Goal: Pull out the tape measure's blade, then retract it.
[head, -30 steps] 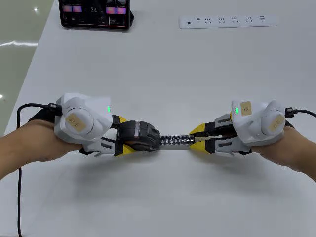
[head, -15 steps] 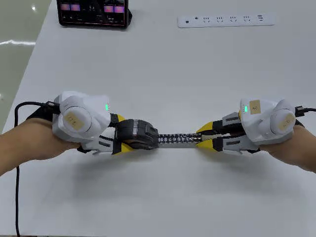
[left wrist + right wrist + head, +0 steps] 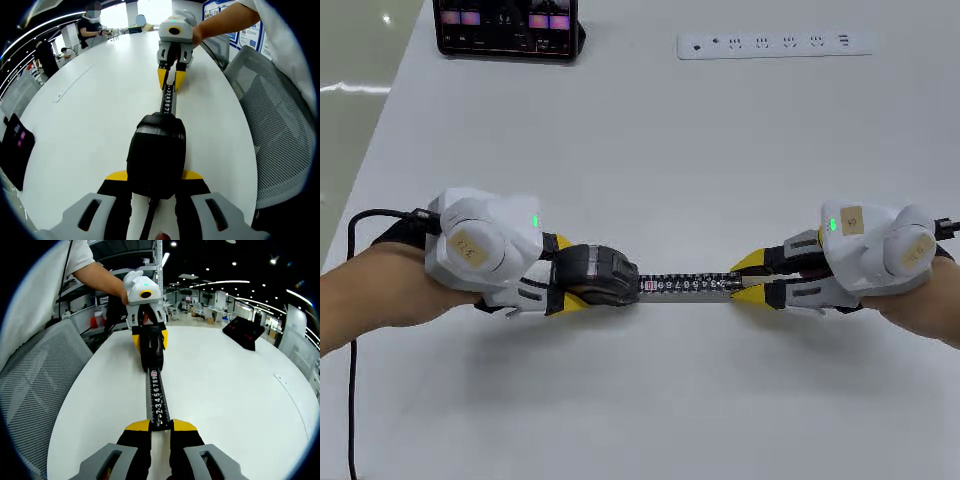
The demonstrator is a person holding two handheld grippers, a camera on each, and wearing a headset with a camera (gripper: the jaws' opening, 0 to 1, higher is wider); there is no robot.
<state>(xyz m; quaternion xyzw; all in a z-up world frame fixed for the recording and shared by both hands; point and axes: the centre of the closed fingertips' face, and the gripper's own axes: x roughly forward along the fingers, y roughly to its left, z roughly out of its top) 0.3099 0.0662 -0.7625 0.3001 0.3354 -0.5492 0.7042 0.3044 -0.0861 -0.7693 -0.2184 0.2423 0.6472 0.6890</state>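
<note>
White counter [image 3: 650, 140] was seen under the black rounded plastic tape measure [image 3: 600, 276], clenched at near left by the left gripper [image 3: 570, 272]. Its dark numbered blade [image 3: 690, 285], pinched by the right gripper [image 3: 750, 278], had been drawn further right than before; pulling-out was judged unfinished.

Left gripper [image 3: 582, 276], left of centre in the head view: rounded white housing, round tan sticker [image 3: 470, 247] with handwritten marks, small green light [image 3: 535, 221], grey finger bases, black jaws tipped yellow. Black cable [image 3: 353, 330] leaves its rear and runs down the left edge.

Right gripper [image 3: 748, 280], right of centre: same white shell, square tan label [image 3: 851, 219] beside a green light, grey-and-black jaws with yellow tips. Thin black lead [image 3: 948, 228] at the right frame edge.

White short sleeve [image 3: 280, 35] at upper right of the left gripper view, and again at upper left of the right gripper view.
</note>
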